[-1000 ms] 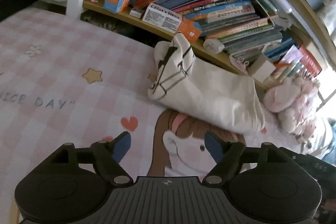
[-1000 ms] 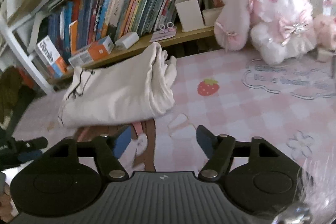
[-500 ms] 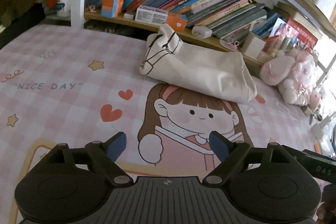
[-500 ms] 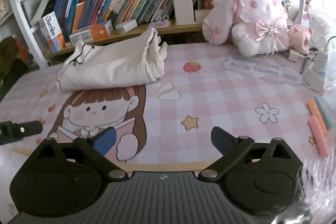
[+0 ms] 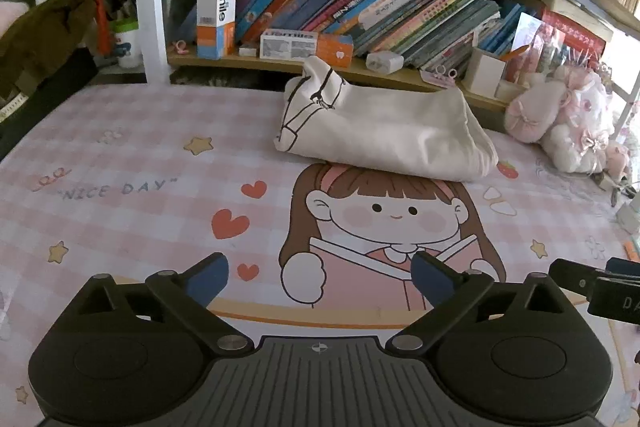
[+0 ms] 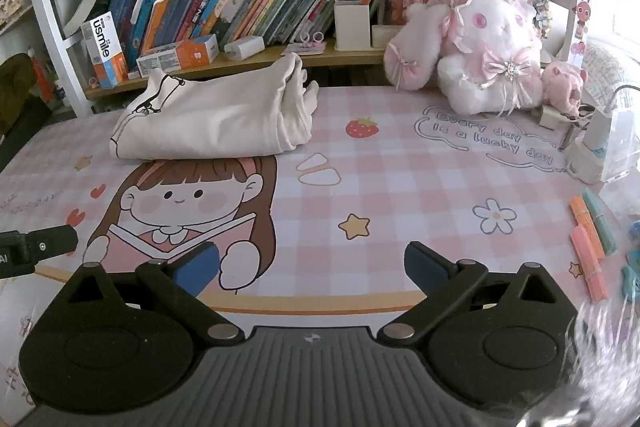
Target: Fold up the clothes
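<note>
Cloth is the thing here: one cream garment [image 5: 384,131], soft and thick, folded into a long rounded bundle with a black line drawing printed at one end and several stacked fabric edges showing at the other [image 6: 296,99]. It lies on the surface [image 5: 120,155] well ahead of both pairs of fingers, close under a wooden shelf [image 6: 248,65].

The left gripper [image 5: 320,273] has its jaws opening; nothing is between its two blue-tipped fingers [image 5: 206,277], only the mat below. The right gripper [image 6: 312,265] stands spread wide, released, its blue fingers [image 6: 198,267] also bare. Each gripper's black body shows at the edge of the other's view.

The surface wears a smooth pink-and-white checked mat printed with a cartoon girl [image 6: 188,199], hearts, stars, a strawberry and lettering.

Beyond the garment, the shelf carries a leaning row of thin paperback books [image 5: 360,7], two toothpaste-style cardboard boxes, one upright [image 5: 216,15] and one lying flat [image 5: 306,45], and a square white pen holder [image 6: 352,25].

Ahead and right of the right fingers sit fluffy pink-and-white plush toys [image 6: 488,51] with ribbon bows; flat pastel strips [image 6: 588,247] lie just right of those fingers.
</note>
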Tool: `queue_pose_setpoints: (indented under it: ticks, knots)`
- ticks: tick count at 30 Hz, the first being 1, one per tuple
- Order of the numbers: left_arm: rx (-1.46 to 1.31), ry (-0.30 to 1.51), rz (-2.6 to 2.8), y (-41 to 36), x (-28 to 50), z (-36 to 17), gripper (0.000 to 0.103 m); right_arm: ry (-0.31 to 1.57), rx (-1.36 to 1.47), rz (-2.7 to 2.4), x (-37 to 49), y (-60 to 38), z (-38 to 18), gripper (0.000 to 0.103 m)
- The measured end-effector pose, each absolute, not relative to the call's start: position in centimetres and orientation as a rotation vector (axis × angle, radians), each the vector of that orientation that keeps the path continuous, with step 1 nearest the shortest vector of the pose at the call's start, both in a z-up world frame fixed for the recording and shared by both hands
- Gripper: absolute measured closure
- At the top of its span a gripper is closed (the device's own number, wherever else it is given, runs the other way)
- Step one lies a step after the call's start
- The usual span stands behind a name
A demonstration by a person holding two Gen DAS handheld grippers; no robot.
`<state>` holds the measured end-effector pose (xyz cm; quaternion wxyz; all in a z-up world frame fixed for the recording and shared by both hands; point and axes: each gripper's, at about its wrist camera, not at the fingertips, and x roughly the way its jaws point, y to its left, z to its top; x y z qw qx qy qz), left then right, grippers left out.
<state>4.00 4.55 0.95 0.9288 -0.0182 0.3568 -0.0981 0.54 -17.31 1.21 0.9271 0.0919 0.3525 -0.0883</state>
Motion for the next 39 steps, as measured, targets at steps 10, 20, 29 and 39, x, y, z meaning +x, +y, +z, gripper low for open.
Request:
queue_pose_setpoints:
  ticks: [10, 20, 29, 39]
  knots:
    - [-0.014, 0.704, -0.208, 4.5, 3.5, 1.2, 0.000, 0.720, 0.168, -0.182, 0.4, -16.6, 1.5, 0.003]
    - [-0.035, 0.723, -0.212, 4.7, 3.7, 1.1, 0.000, 0.722, 0.156, -0.182, 0.5, -16.0, 1.6, 0.003]
    - [-0.039, 0.726, -0.203, 4.6, 3.8, 0.8, 0.000, 0.733, 0.157, -0.186, 0.7, -15.8, 1.5, 0.003]
    - [-0.034, 0.735, -0.204, 4.5, 3.8, 0.7, 0.000, 0.738, 0.149, -0.189, 0.9, -15.7, 1.6, 0.003]
